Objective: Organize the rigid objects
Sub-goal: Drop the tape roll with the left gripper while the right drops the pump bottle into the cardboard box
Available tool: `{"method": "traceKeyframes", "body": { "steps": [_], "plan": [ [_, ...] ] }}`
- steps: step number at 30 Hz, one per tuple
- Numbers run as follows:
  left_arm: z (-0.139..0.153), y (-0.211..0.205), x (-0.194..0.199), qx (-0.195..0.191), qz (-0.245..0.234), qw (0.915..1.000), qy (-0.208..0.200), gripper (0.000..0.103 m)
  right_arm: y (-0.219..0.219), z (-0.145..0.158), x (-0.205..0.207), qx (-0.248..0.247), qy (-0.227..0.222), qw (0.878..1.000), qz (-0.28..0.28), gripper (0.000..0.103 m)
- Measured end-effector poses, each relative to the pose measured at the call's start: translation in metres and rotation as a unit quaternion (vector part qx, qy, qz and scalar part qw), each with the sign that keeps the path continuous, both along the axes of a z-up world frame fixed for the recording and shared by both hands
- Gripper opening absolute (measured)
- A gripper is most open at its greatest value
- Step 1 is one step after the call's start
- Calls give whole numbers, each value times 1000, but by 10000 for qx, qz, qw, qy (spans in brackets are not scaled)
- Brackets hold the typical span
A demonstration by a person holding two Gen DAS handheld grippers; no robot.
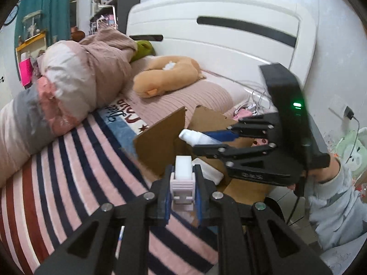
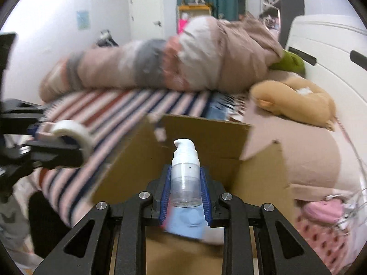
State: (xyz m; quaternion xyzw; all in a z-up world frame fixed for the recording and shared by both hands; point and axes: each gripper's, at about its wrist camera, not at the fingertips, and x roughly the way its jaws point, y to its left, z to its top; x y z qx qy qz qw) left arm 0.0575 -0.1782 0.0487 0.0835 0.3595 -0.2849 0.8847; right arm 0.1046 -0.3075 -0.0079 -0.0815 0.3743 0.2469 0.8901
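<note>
Pump bottle point(image 2: 184, 170) in right tongs point(image 2: 184, 197) above cardboard box point(image 2: 206, 137)

White tape dispenser point(image 1: 182, 178): roll of white tape on top, ribbed plastic body, upright, pinched between blue pads, above the near edge of the cardboard box point(image 1: 158, 146). Pump bottle point(image 2: 185, 174): white pump head, clear cylindrical body, upright, clamped at its lower half, over the box interior. Box: brown, flaps open, on the striped bed cover
</note>
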Motion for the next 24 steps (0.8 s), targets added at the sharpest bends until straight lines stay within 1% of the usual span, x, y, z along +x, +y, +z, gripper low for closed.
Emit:
{"method": "traceKeyframes", "body": {
  "steps": [3,5,8,12,18,20,21,22,24],
  "plan": [
    [-8,-25,22,203,-49,9996,164,14,-16,-13,26,-173,307,9994,-30,20],
    [-15,-36,38,336,18,9990,283,14,-20,-21,37,-314,392,9987,-10,20],
    [-32,-45,60,516,80,9973,525,14,-25,-29,45,-329,487,9983,5,20],
    [-49,-55,76,773,67,9950,630,14,-30,-35,44,-328,403,9986,-39,21],
    [-58,-59,90,865,46,9939,677,14,-31,-32,43,-123,291,9995,78,21],
    [-60,-59,92,880,42,9938,677,18,-30,-33,44,-129,293,9994,112,21],
    [-60,-58,94,887,46,9938,668,23,-30,-33,44,-127,303,9994,119,21],
    [-60,-58,94,897,56,9939,634,27,-30,-34,44,-123,315,9994,119,21],
    [-60,-56,94,903,52,9939,625,27,-30,-34,44,-113,332,9993,110,21]
  ]
}}
